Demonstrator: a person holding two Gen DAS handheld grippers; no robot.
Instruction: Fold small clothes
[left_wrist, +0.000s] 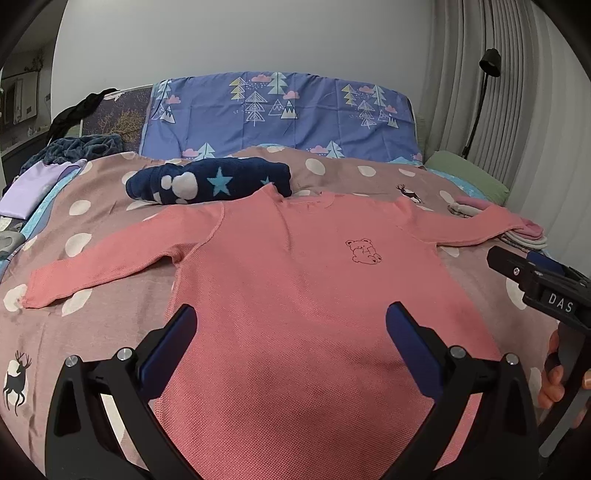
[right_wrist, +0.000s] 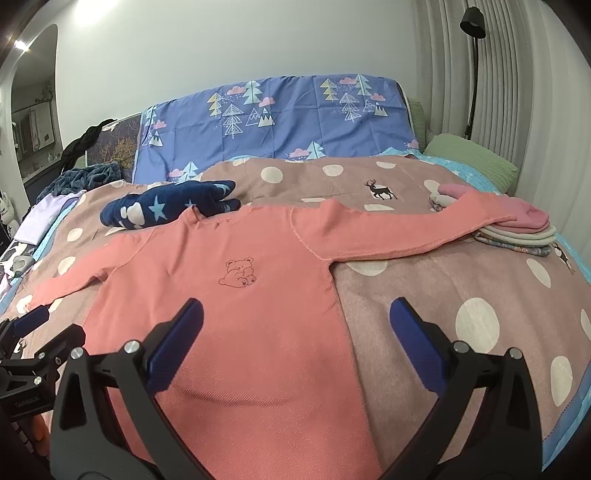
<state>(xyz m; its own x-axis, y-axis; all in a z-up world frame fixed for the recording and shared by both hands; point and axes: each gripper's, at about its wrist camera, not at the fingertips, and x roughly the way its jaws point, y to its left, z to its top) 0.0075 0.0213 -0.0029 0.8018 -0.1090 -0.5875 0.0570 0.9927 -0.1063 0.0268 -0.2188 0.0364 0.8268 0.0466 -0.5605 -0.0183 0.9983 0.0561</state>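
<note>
Sleeves first, going from the left of the frame: in the left wrist view the pink shirt's (left_wrist: 295, 288) one sleeve runs out toward the lower left of the frame over the dotted blanket (left_wrist: 92, 325), flat and uncreased. Above it, at upper left of centre, a navy star-print garment (left_wrist: 207, 182) lies bundled, its edge touching or just beside the shirt's collar; I cannot tell which. The shirt itself lies face up across the middle of the bed, bear print showing, hem toward the cameras.

The left claw (left_wrist: 291, 332) hangs above the lower body of the shirt, fingers spread wide, pinching nothing. At the right edge of that view the right claw (right_wrist: 296, 326) comes in from the side; its own camera shows it spread too and empty, one finger over the shirt's side seam and the other over bare blanket.

Further right, the other sleeve reaches to the upper right of the frame and its cuff rests on a stack of folded clothes (right_wrist: 517, 236).

Risks, as I judge them: pulling that sleeve inward could drag the top pieces off the stack. A pinch taken at the seam might also catch the blanket beneath, so the fold lifts bedding with it. Soft knit held by one layer only would sag and skew the fold.
</note>
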